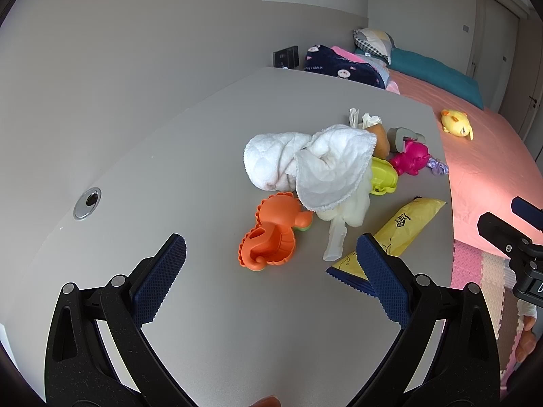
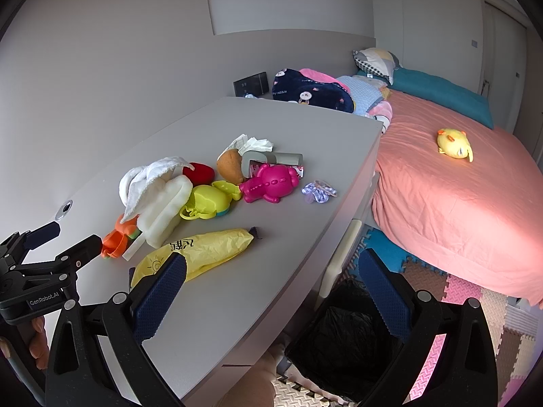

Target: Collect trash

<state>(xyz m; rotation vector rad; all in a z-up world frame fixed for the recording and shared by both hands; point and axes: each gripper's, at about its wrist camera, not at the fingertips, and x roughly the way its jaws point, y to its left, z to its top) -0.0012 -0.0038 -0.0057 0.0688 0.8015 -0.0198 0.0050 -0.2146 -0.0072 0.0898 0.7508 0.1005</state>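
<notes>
1. While both grippers hang above the grey desk (image 1: 203,305), neither grips anything: the left gripper (image 1: 271,257) has its jaws spread wide over bare desktop, and the right gripper (image 2: 271,278) is likewise spread, one finger over the desk edge, the other over the floor.
2. Yellow snack wrapper (image 2: 200,251) lies flat near the front of the desk, just beyond the right gripper's left fingertip; in the left wrist view its blue crimped end sits beside the right-hand pad.
3. Crumpled tissue (image 2: 254,144) sits at the far side of the pile, touching the brown plush toy (image 2: 230,166).
4. Small purple wrapper (image 2: 319,191) lies alone near the desk's bed-side edge.
5. White cloths (image 1: 305,162) are heaped mid-desk, overlapping the orange seahorse toy (image 1: 271,237) and the yellow-green toy (image 2: 207,201); the pink toy (image 2: 269,183) lies beside these.
6. Black-lined bin (image 2: 346,339) stands on the floor below the desk edge, between the right gripper's fingers in view.
7. Pink bed (image 2: 458,210) beyond, a yellow plush (image 2: 454,144) on it.
</notes>
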